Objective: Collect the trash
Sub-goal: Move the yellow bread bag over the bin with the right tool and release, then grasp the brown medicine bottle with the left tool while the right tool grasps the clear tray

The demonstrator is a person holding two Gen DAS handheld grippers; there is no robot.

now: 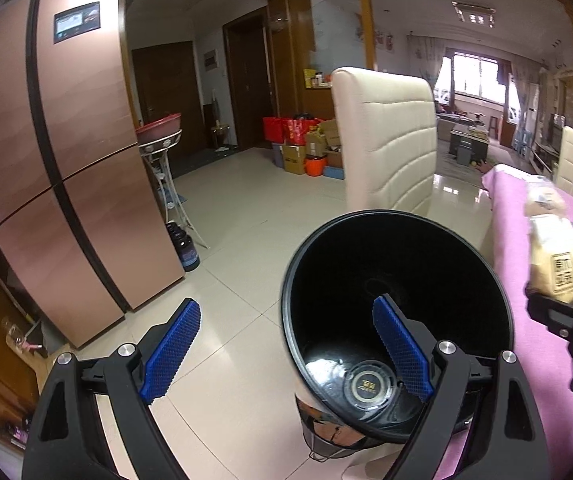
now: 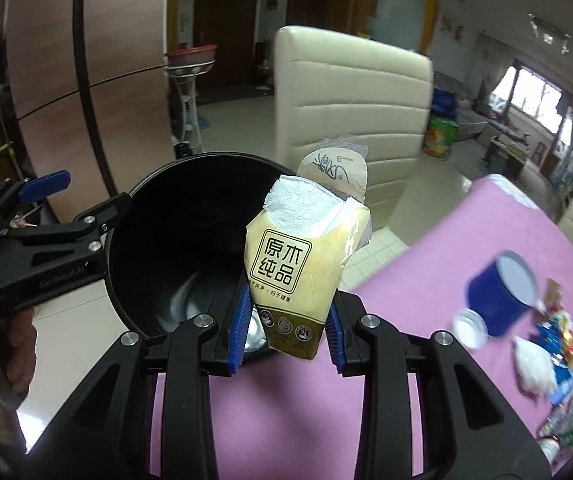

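Note:
A black round trash bin (image 1: 398, 292) stands open beside the pink-clothed table; it also shows in the right wrist view (image 2: 174, 248). My left gripper (image 1: 286, 344) is open, with one finger inside the bin's rim and the other outside it. My right gripper (image 2: 286, 328) is shut on a yellow tissue pack (image 2: 298, 256) with white tissue sticking out, held upright at the bin's right rim. The pack shows at the right edge of the left wrist view (image 1: 556, 260).
The pink table (image 2: 426, 280) carries a blue cup (image 2: 498, 296), a white cap (image 2: 468, 326) and several wrappers (image 2: 558, 344). A cream chair (image 1: 386, 140) stands behind the bin. A copper fridge (image 1: 54, 160) is at the left. Boxes (image 1: 306, 148) sit on the tiled floor.

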